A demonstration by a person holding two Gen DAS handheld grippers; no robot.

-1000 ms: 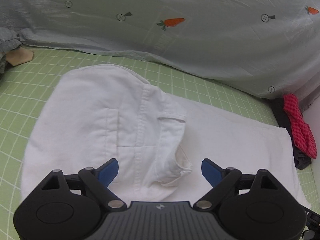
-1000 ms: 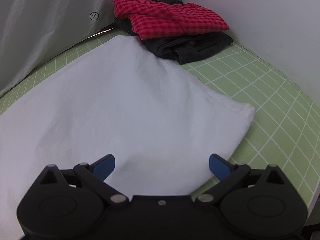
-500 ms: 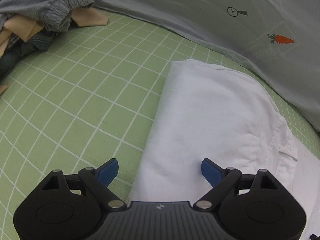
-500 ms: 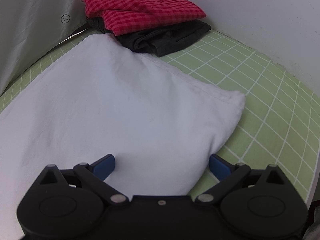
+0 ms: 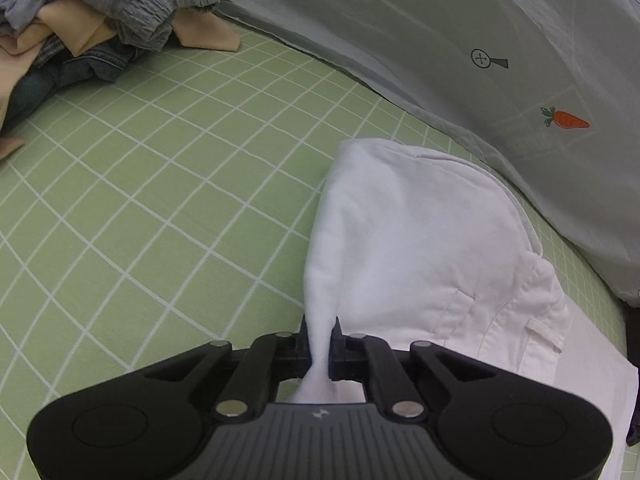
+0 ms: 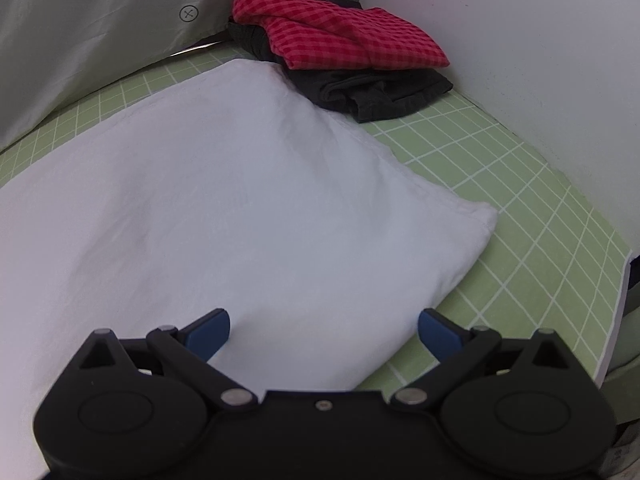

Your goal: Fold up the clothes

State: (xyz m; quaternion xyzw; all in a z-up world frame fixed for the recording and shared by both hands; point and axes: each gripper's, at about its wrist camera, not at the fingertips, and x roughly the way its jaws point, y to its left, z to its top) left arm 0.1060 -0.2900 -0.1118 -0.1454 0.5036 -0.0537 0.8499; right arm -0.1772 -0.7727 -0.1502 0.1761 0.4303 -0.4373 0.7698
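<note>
Left hand-held gripper (image 5: 320,344) clamping white garment (image 5: 420,240)

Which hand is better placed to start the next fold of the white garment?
Left: its tongs already pinch the white garment at its edge. The right tongs are open, gripping nothing.

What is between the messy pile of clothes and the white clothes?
Only bare green grid mat lies between the crumpled pile and the white garment, in the left wrist view.

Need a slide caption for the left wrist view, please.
Left gripper shut on the edge of a white garment lying on a green grid mat.
</note>
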